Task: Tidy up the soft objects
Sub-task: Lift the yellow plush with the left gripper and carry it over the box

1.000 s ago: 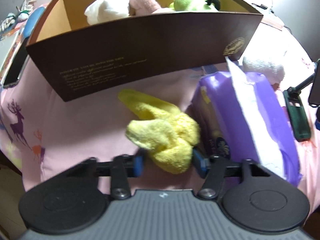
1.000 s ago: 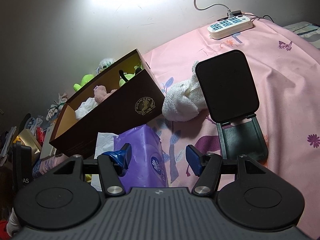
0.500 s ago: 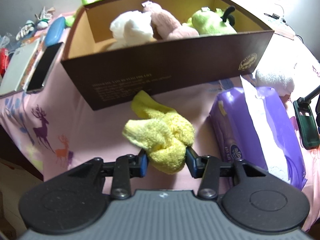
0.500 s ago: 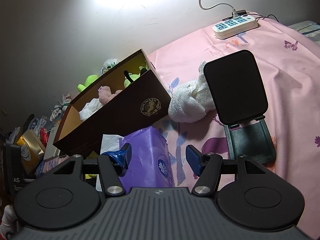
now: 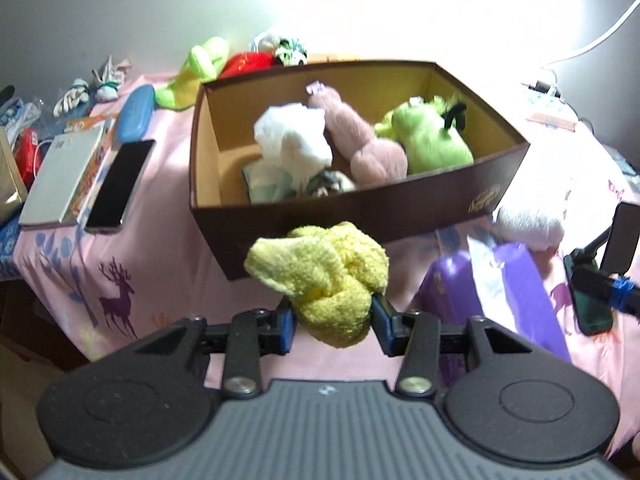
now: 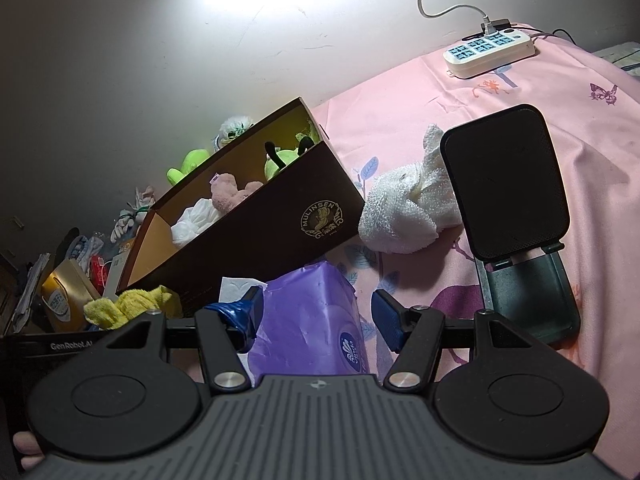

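The left hand-held gripper (image 5: pixel 333 321) was clamped on the knotted yellow towel (image 5: pixel 324 276), its blue pads pressing into the lower fold, having just tightened on it. The towel hung clear of the pink bedsheet (image 5: pixel 80 264), just in front of the near wall of the brown box (image 5: pixel 360 216). The right hand-held gripper (image 6: pixel 316 316) stood with its jaws apart and nothing between the pads, hovering over the purple tissue pack (image 6: pixel 312 320).

The grip sat low on a soft, loose bundle, so the towel might have slipped or sagged out if carried quickly. Its free upper folds could have snagged the box's near rim if not lifted high enough, nudging the light box away. Inside, a white plush (image 5: pixel 292 140), a pink plush (image 5: pixel 360 140) and a green plush (image 5: pixel 432 140) filled the middle and right; a drop there could have left the towel perched on top, while the left end looked open. A white towel (image 6: pixel 404 216) waited on the bed to the right of the box, beside a black phone stand (image 6: pixel 508 180).

The box's gold emblem read "MULINSEN". The left device's body carried "GenRobot.AI". The smaller print on the box was too small to read.
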Available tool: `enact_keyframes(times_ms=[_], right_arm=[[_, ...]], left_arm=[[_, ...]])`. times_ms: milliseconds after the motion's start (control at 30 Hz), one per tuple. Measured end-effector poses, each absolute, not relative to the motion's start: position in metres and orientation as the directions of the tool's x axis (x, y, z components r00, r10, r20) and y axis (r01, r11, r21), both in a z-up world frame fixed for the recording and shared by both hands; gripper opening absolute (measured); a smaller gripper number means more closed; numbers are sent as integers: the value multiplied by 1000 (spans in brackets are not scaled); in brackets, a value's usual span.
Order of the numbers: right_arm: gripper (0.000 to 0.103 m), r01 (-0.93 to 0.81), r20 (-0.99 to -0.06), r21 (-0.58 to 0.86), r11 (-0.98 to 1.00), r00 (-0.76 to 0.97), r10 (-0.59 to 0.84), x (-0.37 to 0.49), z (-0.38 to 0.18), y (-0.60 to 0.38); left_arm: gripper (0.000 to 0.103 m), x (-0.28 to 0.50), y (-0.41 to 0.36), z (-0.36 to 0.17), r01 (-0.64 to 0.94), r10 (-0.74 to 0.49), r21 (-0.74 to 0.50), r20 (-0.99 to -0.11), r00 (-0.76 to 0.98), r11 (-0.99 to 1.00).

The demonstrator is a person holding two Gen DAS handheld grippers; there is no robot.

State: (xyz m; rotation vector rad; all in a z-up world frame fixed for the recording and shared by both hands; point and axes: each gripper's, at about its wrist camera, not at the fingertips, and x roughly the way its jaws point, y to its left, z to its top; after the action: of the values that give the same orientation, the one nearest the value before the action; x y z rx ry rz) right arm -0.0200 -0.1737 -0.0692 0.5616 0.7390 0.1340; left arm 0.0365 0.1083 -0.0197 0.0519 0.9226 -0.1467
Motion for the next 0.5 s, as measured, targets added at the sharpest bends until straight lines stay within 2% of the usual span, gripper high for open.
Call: enact_keyframes(times_ms=[267,500], right_arm=[[46,104,-606,532,840,739,292,-22,-71,-180],[46,126,-607,540,832,743,282,-25,-72,-187]], left_arm=[[49,42,110,12,162,-142,-46,-745,652,986],[49,61,116,30,128,-98,-10,-702,705,992]])
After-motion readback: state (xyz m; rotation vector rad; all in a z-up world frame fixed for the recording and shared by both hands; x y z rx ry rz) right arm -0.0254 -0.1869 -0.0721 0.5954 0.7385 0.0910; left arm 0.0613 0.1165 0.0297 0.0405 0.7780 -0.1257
